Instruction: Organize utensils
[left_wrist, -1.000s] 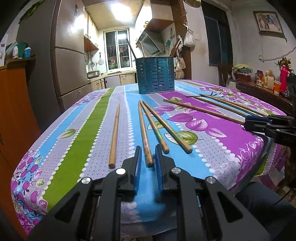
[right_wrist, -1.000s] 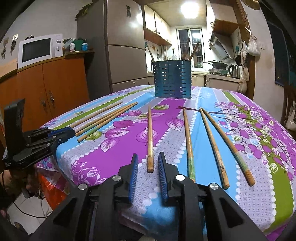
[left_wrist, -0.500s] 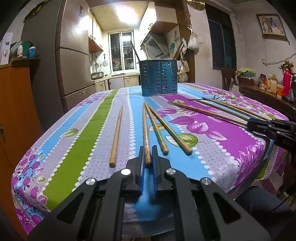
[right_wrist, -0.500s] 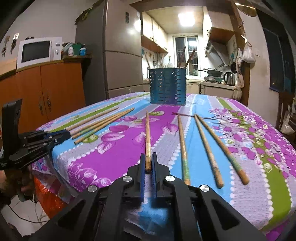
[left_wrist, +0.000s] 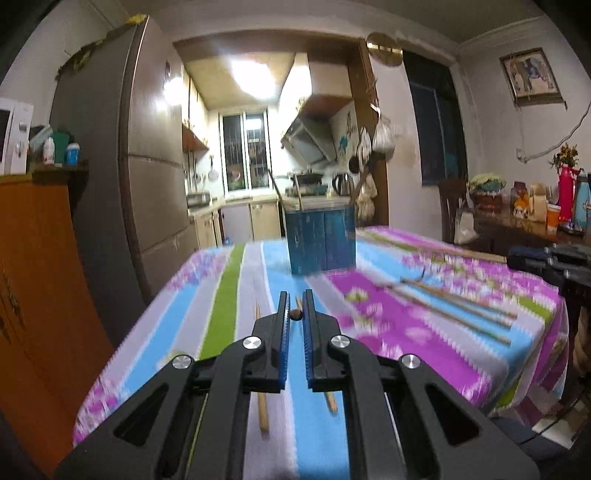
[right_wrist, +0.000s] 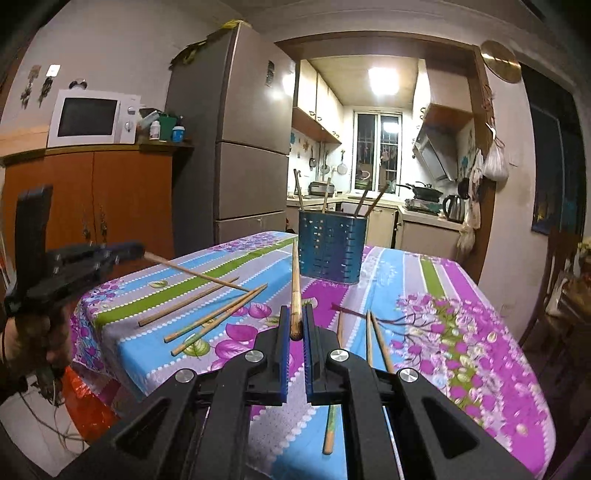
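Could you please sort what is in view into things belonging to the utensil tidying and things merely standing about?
Belonging:
- wooden chopstick in right gripper
- wooden chopstick in left gripper
- loose wooden chopsticks on tablecloth
- blue perforated metal holder

Standing about:
- white microwave
- steel kettle
- grey fridge

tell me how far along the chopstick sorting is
Early on. Done: four or so sticks already stand in the blue holder. In hand: the left gripper and right gripper are each shut on one chopstick, lifted off the tablecloth. Left: at least six loose chopsticks on the cloth.
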